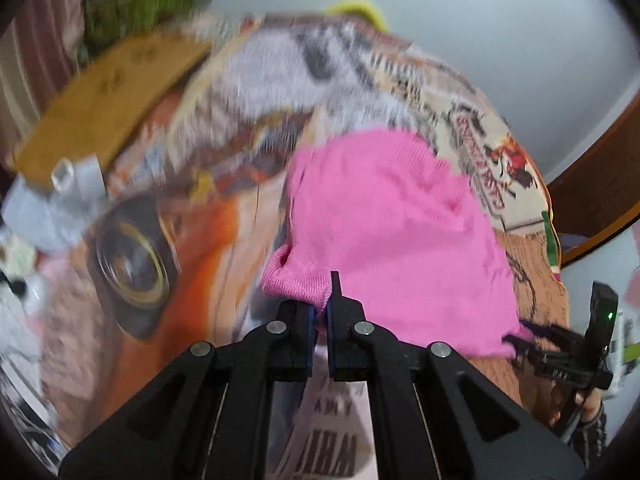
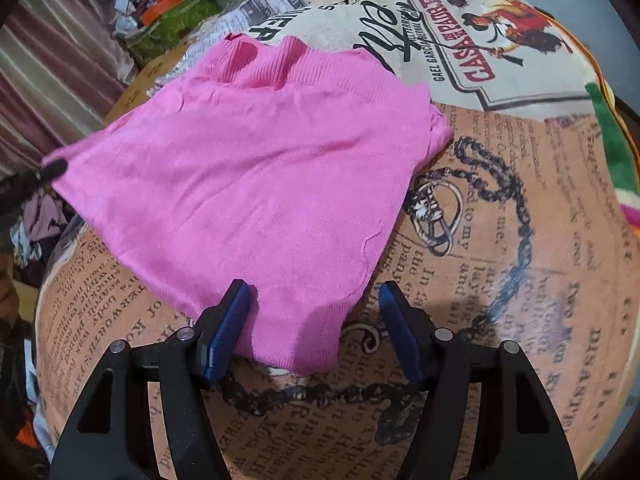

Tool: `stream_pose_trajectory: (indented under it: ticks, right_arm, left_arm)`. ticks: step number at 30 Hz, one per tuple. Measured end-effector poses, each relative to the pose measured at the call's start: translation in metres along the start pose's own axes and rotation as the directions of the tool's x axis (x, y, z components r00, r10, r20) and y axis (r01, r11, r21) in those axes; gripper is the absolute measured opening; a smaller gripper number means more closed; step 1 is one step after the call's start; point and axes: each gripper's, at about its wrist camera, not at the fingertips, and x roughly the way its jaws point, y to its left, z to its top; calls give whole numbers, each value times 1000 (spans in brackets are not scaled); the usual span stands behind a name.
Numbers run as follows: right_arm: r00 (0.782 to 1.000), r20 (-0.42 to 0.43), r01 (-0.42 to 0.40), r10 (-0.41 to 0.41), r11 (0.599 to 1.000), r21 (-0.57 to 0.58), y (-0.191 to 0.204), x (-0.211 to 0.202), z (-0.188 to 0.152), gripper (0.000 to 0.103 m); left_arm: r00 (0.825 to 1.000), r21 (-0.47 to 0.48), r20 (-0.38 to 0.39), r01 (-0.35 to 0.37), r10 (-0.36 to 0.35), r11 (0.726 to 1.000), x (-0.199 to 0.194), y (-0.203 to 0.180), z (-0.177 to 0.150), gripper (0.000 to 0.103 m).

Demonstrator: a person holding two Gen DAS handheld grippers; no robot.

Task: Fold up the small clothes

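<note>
A small pink knit garment (image 2: 256, 184) lies spread on a printed bedcover (image 2: 500, 280), ribbed edge at the far side. My left gripper (image 1: 320, 312) is shut on a ribbed corner of the pink garment (image 1: 384, 232); its tip shows at the garment's left corner in the right wrist view (image 2: 50, 170). My right gripper (image 2: 314, 304) is open, its blue pads either side of the garment's near corner, low over the cover. It also shows at the right of the left wrist view (image 1: 560, 344).
The printed cover (image 1: 168, 280) carries newspaper text and a camera picture. A wooden board (image 1: 108, 104) and a green box (image 2: 172, 28) of clutter lie beyond it. Curtains (image 2: 48, 68) hang at the left. More clothes are heaped at the left edge (image 1: 24, 248).
</note>
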Motion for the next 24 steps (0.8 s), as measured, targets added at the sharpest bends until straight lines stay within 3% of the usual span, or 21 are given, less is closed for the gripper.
stream_pose_trajectory:
  ticks: [5,11,14,18,21,24]
  right_arm:
    - [999,32,42,-40,995,-88,23,-26,23,63]
    - [996,91,-6,22,985,-174,67,-39,80,64]
    - [996,75,-23,43,970,-243,97,-21,118,65]
    - [998,46,-28,43,957,-288,123,5,155,65]
    - [999,33,-26,40,943,-331,139,22,178,64]
    - [999,-1,-45,48,934,-353,154,43,196,65]
  left_arm:
    - [997,-7,-71,15,-16,1000,20,14,-14,5]
    - [995,4,-84,54,-54,999,26,17,-15,5]
    - [995,41,-85,48,-45,998,24,19,-13,14]
    - [999,81,-44,1,3,997,12,30,-7,61]
    - [999,65,-51,5,-2,998,11,49,0,63]
    - [991,-18,-108,76,-78,997,19,70,2,63]
